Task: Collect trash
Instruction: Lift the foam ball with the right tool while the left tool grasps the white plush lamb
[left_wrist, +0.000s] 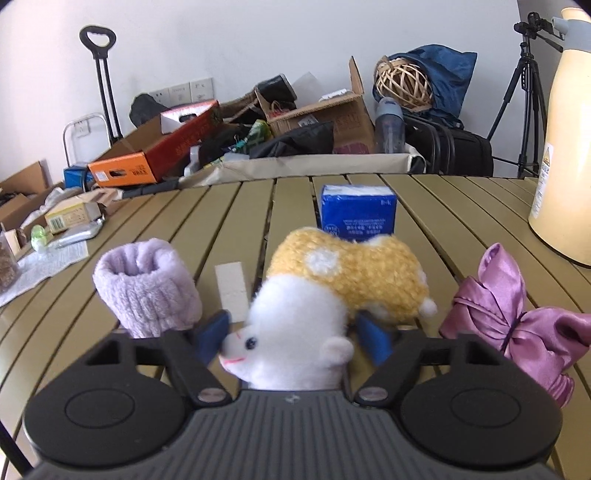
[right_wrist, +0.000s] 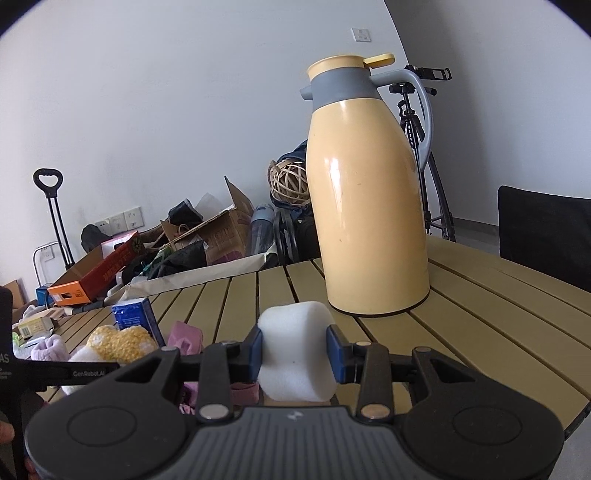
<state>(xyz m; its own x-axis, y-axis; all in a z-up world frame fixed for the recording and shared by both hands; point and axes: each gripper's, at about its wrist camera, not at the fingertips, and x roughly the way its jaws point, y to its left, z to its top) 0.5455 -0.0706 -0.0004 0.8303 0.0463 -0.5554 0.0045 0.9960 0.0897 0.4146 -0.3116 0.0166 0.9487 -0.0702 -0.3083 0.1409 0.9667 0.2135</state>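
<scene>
A plush toy (left_wrist: 332, 273) with a white head and a knitted yellow body lies on the slatted table (left_wrist: 424, 206). Its head sits between the blue pads of my left gripper (left_wrist: 291, 334), which touch it on both sides. My right gripper (right_wrist: 294, 350) is shut on a white foam block (right_wrist: 295, 332), held just above the table in front of the thermos. A small white strip (left_wrist: 232, 290) lies flat beyond the left pad. The toy (right_wrist: 118, 343) also shows at the lower left of the right wrist view.
A lilac fluffy cuff (left_wrist: 146, 286) stands left of the toy, a purple satin pouch (left_wrist: 517, 317) to its right, a blue tissue pack (left_wrist: 357, 214) behind it. A tall yellow thermos (right_wrist: 369, 206) stands at the right. Boxes and bags are piled beyond the table.
</scene>
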